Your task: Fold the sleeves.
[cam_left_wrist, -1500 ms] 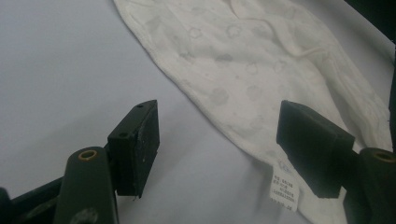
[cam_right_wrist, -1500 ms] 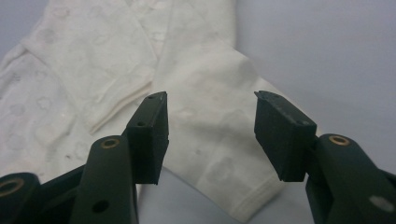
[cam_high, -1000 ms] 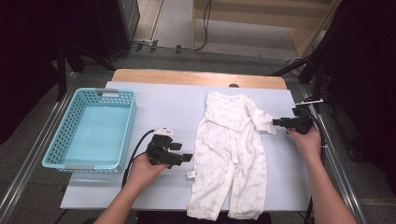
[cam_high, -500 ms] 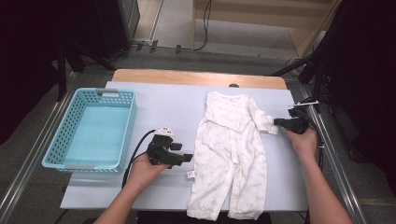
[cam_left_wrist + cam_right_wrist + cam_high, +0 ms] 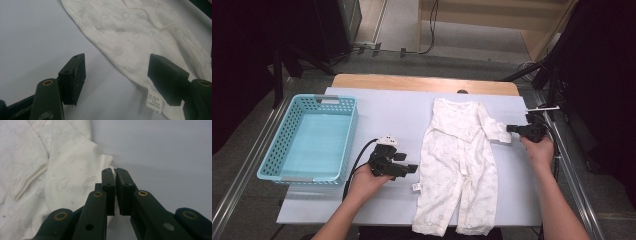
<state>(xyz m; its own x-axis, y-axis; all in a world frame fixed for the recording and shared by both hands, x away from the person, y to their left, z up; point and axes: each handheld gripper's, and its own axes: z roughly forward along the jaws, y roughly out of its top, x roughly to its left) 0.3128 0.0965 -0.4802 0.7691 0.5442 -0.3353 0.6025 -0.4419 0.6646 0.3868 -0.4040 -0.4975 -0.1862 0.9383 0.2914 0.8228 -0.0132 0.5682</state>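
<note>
1. Soft white cotton romper (image 5: 459,165) – light, limp, sure to sag and crease – lies flat on the tabletop (image 5: 392,112).
2. Right claw (image 5: 114,173) has just been closing; it now pinches the sleeve cuff (image 5: 502,134) at its tips.
3. Left claw (image 5: 116,72) stands wide and empty; the romper's edge and label (image 5: 154,99) lie just ahead – a good hold.

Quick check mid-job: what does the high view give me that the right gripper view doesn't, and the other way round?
High view alone: the blue basket, the left gripper open beside the garment, both forearms. Right gripper view alone: its fingers, having just closed, pinching the sleeve cuff. Shared: the white baby romper flat on the table, with the right gripper at its sleeve end.
</note>
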